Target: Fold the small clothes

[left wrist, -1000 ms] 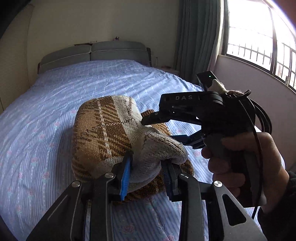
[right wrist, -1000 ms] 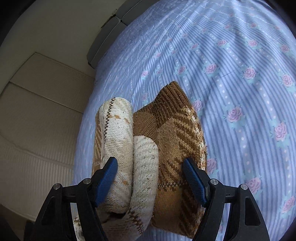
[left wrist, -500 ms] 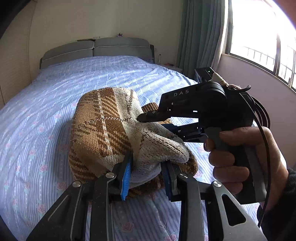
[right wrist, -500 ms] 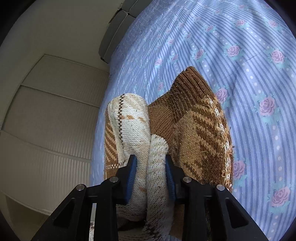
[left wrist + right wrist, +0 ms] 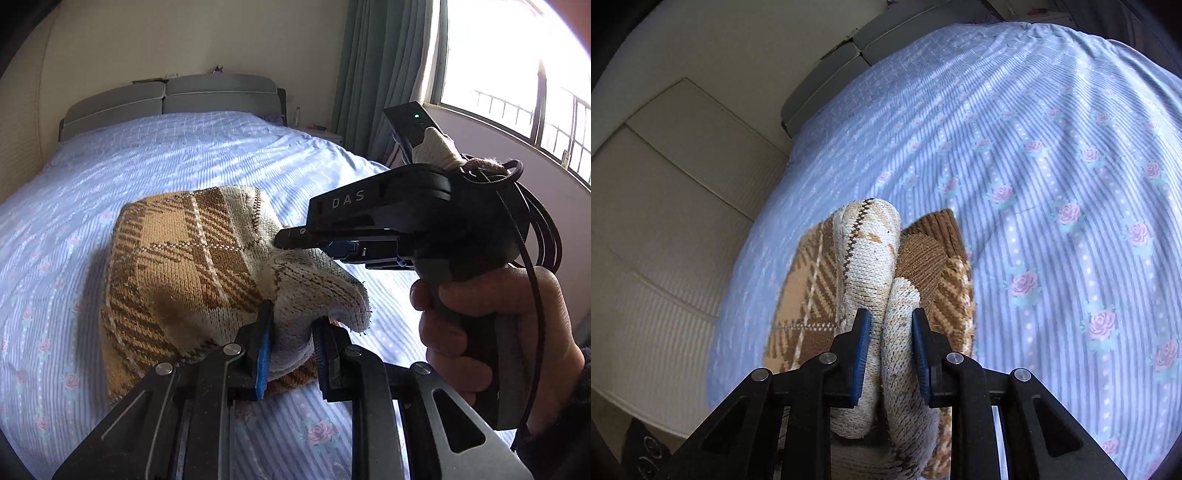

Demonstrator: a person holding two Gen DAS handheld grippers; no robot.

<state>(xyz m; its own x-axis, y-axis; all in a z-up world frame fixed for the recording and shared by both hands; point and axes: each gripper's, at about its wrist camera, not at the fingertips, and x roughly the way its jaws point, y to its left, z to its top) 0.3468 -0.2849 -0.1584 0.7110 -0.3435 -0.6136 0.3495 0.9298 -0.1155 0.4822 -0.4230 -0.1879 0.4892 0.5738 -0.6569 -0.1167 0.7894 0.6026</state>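
Since a second ago my right gripper (image 5: 889, 334) has pinched from wide open down onto the cream fold of the knitted garment (image 5: 181, 258), and the whole bundle has come up off the bed (image 5: 110, 162). On the left, my left gripper (image 5: 291, 343) has its blue pads nearly together on the cream end of the same piece — the brown plaid part bulges out to the left of it. To the right, my right hand (image 5: 487, 332) holds its gripper across, jaws clamped on that cream roll above the striped, rose-printed sheet.
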